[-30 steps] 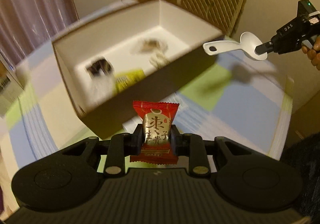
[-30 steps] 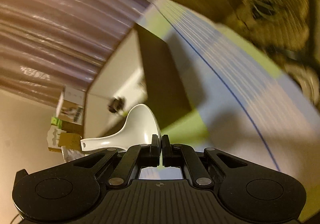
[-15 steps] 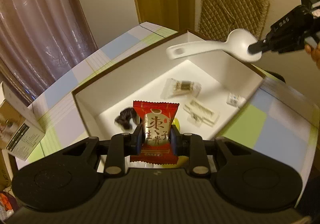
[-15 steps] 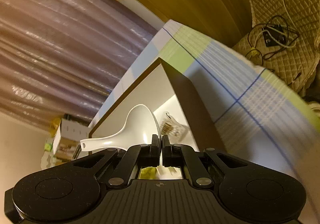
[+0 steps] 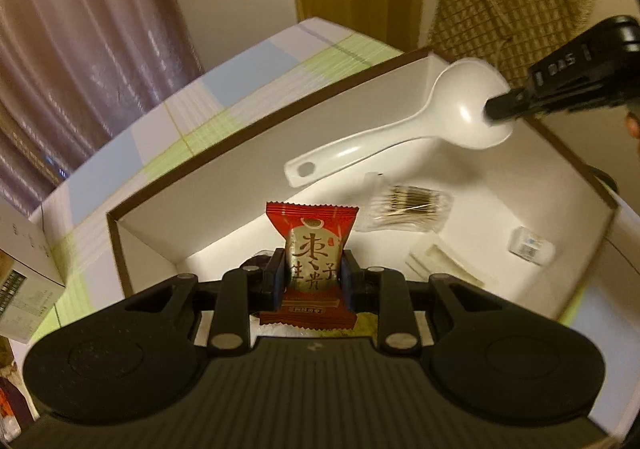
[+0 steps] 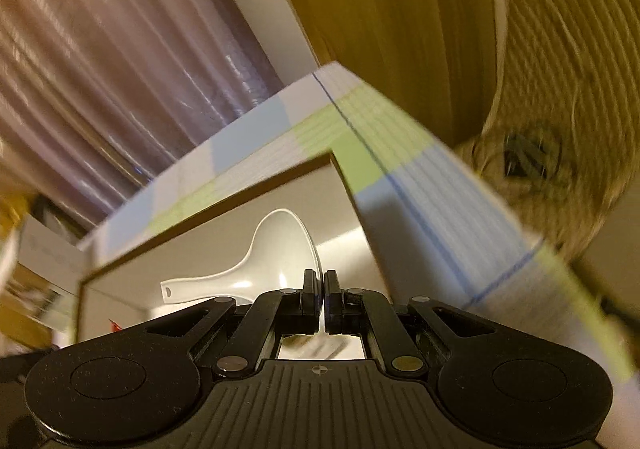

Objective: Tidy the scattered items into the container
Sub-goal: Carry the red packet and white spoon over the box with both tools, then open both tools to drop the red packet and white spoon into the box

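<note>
My left gripper [image 5: 312,275] is shut on a red snack packet [image 5: 312,249], held upright over the near corner of the open white-lined box [image 5: 248,137]. My right gripper [image 5: 498,111] comes in from the right, shut on the bowl rim of a white plastic spoon [image 5: 400,141], which hangs above the box's inside with its handle pointing left. In the right wrist view that gripper [image 6: 321,281] pinches the spoon [image 6: 256,265] over the box [image 6: 224,245]. On the box floor lie a clear bag of cotton swabs [image 5: 408,205], a small white packet [image 5: 532,245] and a flat white sachet [image 5: 440,261].
The box stands on a table with a blue, green and white checked cloth [image 5: 180,105]. A printed carton [image 5: 24,273] stands at the left edge. Curtains [image 5: 92,29] hang behind the table, and a quilted chair back [image 5: 508,5] is at the far right.
Both grippers have moved in over the box. The spoon has travelled from outside the box's right side to above its interior, and the snack packet now hangs over the box's near corner.
</note>
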`<state>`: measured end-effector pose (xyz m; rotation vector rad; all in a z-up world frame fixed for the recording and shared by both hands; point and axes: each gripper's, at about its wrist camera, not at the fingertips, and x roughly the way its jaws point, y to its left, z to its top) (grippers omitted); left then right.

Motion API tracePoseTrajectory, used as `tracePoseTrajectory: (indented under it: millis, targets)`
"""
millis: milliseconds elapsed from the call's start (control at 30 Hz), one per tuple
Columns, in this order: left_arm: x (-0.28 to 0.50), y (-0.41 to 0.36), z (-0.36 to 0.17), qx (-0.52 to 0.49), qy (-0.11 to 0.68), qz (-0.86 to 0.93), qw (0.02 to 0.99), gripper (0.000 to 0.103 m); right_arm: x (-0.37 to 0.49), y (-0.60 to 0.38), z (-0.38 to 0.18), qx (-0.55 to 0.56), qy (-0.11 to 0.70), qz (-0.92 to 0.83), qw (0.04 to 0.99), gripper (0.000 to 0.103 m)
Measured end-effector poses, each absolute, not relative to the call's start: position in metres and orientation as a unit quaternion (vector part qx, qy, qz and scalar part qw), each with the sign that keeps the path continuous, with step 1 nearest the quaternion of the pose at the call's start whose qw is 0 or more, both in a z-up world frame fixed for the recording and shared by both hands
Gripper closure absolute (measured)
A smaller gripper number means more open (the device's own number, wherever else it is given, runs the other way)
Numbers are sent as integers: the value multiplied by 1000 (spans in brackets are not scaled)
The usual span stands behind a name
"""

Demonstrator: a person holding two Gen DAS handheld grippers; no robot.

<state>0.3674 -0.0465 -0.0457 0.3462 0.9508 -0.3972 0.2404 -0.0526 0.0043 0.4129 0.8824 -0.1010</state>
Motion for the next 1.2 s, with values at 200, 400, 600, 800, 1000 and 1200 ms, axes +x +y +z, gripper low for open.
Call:
tracePoseTrajectory:
  millis: [200, 400, 600, 800, 1000, 1200]
  targets:
    - [384, -52, -64, 159, 461, -189, 852, 80, 256, -33, -9, 129, 421, -66, 896, 99]
    - [392, -55, -74, 154, 468, -195, 848, 80, 264, -10, -21, 49, 419, -67, 904, 98]
    - [395, -51, -77, 153, 473, -194, 845, 80, 263, -3, -26, 9, 430, -15, 903, 98]
    - [395, -48, -78, 154, 477, -194, 843, 80, 246, 3, -26, -8, 421, 39, 906, 16]
    - [395, -51, -80, 153, 477, -194, 844, 77, 235, 10, -28, -29, 433, 57, 899, 16]
    - [394, -55, -77, 161, 467, -196, 847, 69, 226, 16, -24, -51, 437, 86, 894, 16]
